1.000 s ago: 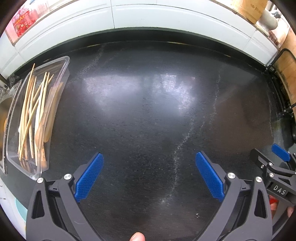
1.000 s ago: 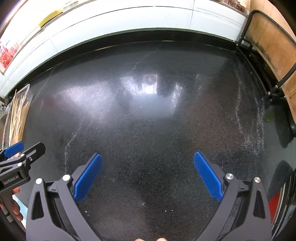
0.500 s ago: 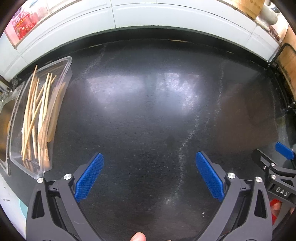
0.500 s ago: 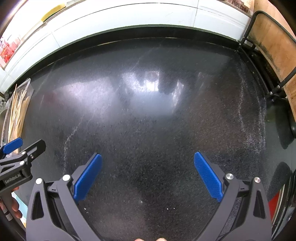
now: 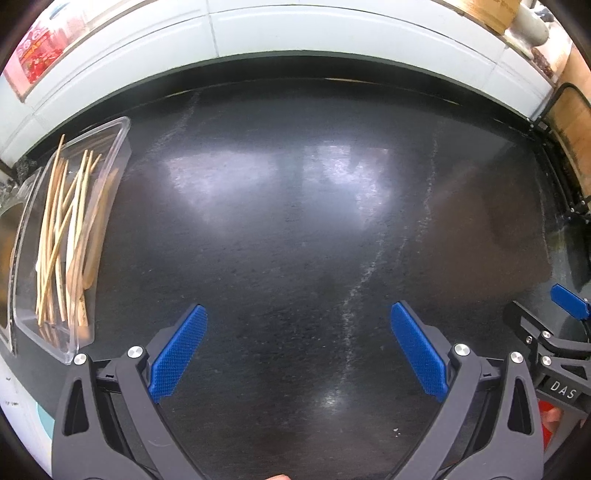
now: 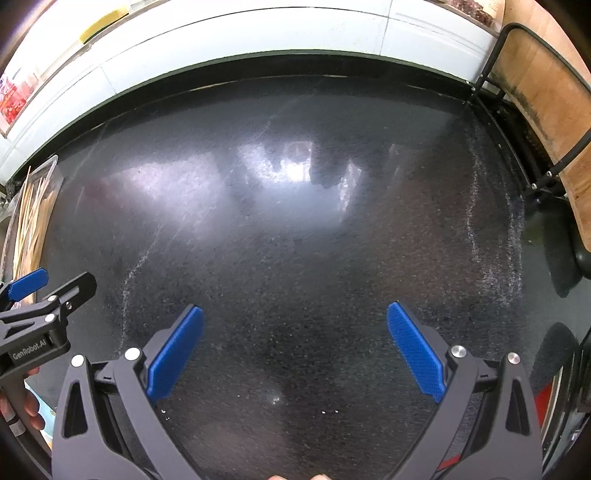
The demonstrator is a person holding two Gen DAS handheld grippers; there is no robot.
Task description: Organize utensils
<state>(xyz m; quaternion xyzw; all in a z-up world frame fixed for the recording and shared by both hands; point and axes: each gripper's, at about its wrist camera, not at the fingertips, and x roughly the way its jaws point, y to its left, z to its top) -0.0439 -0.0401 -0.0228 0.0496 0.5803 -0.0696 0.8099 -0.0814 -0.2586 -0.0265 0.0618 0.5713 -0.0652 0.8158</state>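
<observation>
The left tool [image 5: 297, 350] hangs released over a glossy black desk [image 5: 295, 229], its two fingers spread wide with nothing between them. Each finger is matte black plastic with a silver rivet and ends in a flat blue pad [image 5: 179, 349] with a fine knurled, diamond-grid surface. The right tool [image 6: 295, 350] is built the same way and is likewise spread apart and empty — bare speckled stone shows in the gap.

The desk surface is dark, polished and finely flecked, with pale veins and soft window-like reflections across it. Ahead of both tools it ends at a white tiled wall [image 5: 295, 33].

The utensils sit ahead and well off to the left of the left tool: a clear, thin-walled rectangular plastic tray [image 5: 118, 147] with rounded corners, holding a loose, criss-crossed bundle of slim pale wooden chopsticks [image 5: 61, 236] and some flatter wooden pieces beside them. From the right tool the same tray lies at the far left edge, beyond the left tool.

Ahead and to the right of the right tool stands a wooden board [image 6: 543, 85] in a black wire frame.
</observation>
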